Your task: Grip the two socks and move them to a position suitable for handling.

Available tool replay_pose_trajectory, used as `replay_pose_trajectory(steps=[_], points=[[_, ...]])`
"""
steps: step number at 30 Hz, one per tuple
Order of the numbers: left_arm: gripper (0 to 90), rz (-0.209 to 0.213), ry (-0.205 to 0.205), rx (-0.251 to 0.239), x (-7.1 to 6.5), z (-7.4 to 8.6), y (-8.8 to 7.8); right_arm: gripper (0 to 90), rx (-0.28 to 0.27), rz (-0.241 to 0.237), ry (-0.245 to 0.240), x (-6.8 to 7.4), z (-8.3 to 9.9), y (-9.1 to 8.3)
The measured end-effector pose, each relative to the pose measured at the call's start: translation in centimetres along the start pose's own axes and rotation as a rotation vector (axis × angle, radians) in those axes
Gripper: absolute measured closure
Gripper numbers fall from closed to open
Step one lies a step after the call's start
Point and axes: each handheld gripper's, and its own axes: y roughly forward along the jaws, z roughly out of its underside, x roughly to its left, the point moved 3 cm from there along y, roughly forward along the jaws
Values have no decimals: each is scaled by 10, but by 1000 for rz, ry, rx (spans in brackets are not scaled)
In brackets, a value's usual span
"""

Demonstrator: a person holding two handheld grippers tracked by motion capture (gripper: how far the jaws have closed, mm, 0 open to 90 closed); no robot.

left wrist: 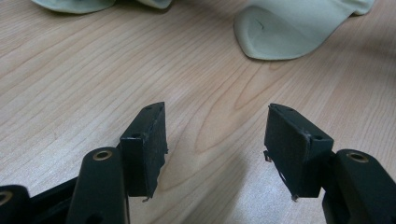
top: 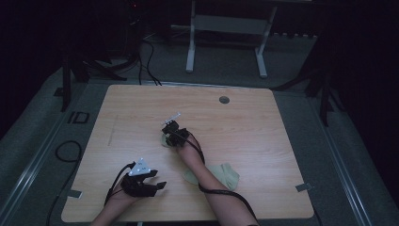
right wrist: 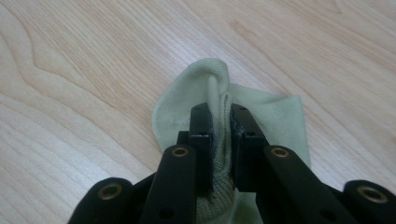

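Right now, nearest to me, I see my left gripper low over the front of the wooden table, its jaws spread with bare wood between them and nothing held. In the left gripper view the pads stand well apart, and pale green cloth lies beyond them on the wood.

Just past my right forearm lies one pale green sock, flat on the table near the front edge, partly under the arm. Farther in, toward the middle of the table, my right gripper points down at a second pale green sock. In the right gripper view its jaws are nearly together and pinch a raised fold of that sock between the pads; the rest of the fabric spreads flat on the wood to either side.

So I count two socks, both the same pale green, and two grippers. I see no container on the table; both socks rest on bare wood. At the far edge there is one round grommet hole.
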Motion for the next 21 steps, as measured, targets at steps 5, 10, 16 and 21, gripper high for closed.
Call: replay_pose_trajectory(steps=[5,10,16,21], points=[[387,4,-5,1,0,0,1,817,-37,11,-3,-13,-5,-25],[387,6,-5,3,0,0,2,816,-75,34,-4,-31,-5,-59],[386,13,-19,-5,0,0,2,816,-89,79,-13,-56,7,-95],[387,12,-27,1,0,0,3,816,-79,96,0,-76,26,-116]])
